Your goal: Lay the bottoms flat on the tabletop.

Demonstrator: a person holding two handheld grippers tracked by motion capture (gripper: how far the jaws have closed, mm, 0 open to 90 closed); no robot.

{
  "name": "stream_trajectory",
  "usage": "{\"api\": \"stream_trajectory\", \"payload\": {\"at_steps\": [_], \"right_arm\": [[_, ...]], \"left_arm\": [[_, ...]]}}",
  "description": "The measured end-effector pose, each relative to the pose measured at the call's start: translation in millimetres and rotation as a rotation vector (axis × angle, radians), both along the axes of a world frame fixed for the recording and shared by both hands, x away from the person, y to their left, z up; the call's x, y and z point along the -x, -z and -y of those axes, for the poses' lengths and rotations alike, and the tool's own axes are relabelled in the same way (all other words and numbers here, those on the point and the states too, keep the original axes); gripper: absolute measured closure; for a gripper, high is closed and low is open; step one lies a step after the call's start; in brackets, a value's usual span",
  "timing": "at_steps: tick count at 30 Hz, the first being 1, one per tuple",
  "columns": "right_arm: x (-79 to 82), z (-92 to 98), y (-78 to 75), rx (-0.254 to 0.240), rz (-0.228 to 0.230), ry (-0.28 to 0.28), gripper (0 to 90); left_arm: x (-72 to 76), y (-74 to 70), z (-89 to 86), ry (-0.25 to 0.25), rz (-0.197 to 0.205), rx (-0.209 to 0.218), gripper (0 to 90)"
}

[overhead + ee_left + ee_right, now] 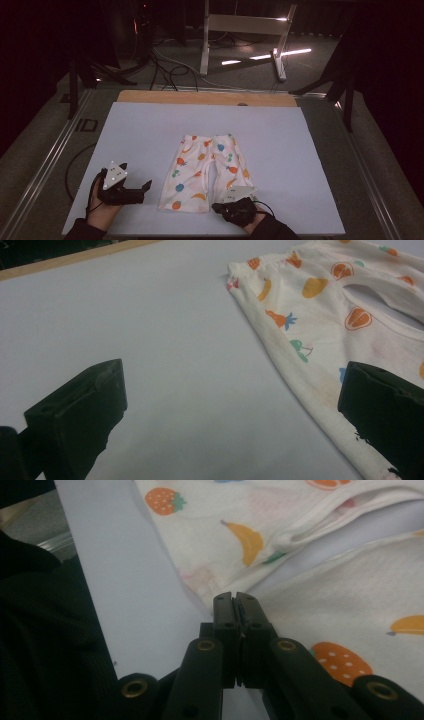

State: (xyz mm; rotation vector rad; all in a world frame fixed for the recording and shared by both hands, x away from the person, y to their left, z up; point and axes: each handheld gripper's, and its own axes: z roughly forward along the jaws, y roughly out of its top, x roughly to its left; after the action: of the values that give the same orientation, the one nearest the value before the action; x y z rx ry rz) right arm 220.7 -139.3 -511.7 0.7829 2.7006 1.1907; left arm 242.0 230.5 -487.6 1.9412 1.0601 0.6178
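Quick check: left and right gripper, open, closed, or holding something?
Left gripper: open, jaws wide apart over the table, one jaw above the shorts' edge, nothing held.
Right gripper: closed, jaws together at the shorts' hem; whether fabric is pinched cannot be told.

A pale lilac-grey rectangular desk (150,130) fills the middle of the high view, its matte top smooth and flat. Along its far edge runs a light brown wooden strip (205,97). Beyond it, on the dark floor, stands a white metal frame (245,30) with angled legs, and black cables (167,67) loop near it. Grey metal rails (47,160) flank the desk.
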Motion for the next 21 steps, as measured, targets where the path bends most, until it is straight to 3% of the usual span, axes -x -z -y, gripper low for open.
{"api": "stream_trajectory", "payload": {"at_steps": [3, 6, 8, 11, 13, 15, 18, 19, 21], "right_arm": [[-1.5, -1.7, 3.8, 0.001, -0.011, -0.001, 87.4], [-1.9, -4.5, 6.5, -0.008, -0.032, -0.02, 77.2], [-0.5, -3.7, 3.7, -0.013, -0.022, -0.027, 67.2], [-2.1, 3.3, -4.8, -0.059, -0.006, -0.022, 52.4], [-2.9, 6.6, -8.9, -0.076, 0.003, -0.002, 47.1], [-10.1, 20.3, -20.0, -0.121, 0.037, 0.045, 35.4], [-19.6, 34.8, -30.4, -0.149, 0.062, 0.086, 23.7], [-19.6, 34.8, -30.4, -0.149, 0.062, 0.086, 23.7], [-31.2, 50.4, -43.3, -0.186, 0.074, 0.127, 14.9]], "left_arm": [[-0.3, 0.2, 0.6, -0.001, -0.004, 0.002, 0.2], [0.2, 0.3, 2.3, 0.013, -0.003, -0.007, 0.2], [0.7, 0.4, 4.2, 0.028, -0.007, -0.009, 0.2], [1.6, -1.1, 8.4, 0.058, -0.011, -0.003, 0.2], [1.9, -2.0, 10.1, 0.073, -0.014, 0.003, 0.1], [2.9, -4.8, 14.9, 0.097, -0.022, 0.03, 0.2], [0.5, -8.1, 19.5, 0.136, -0.056, 0.079, 0.1], [0.5, -8.1, 19.5, 0.136, -0.056, 0.079, 0.1], [-2.6, -12.1, 25.3, 0.173, -0.062, 0.085, 0.1]]}}
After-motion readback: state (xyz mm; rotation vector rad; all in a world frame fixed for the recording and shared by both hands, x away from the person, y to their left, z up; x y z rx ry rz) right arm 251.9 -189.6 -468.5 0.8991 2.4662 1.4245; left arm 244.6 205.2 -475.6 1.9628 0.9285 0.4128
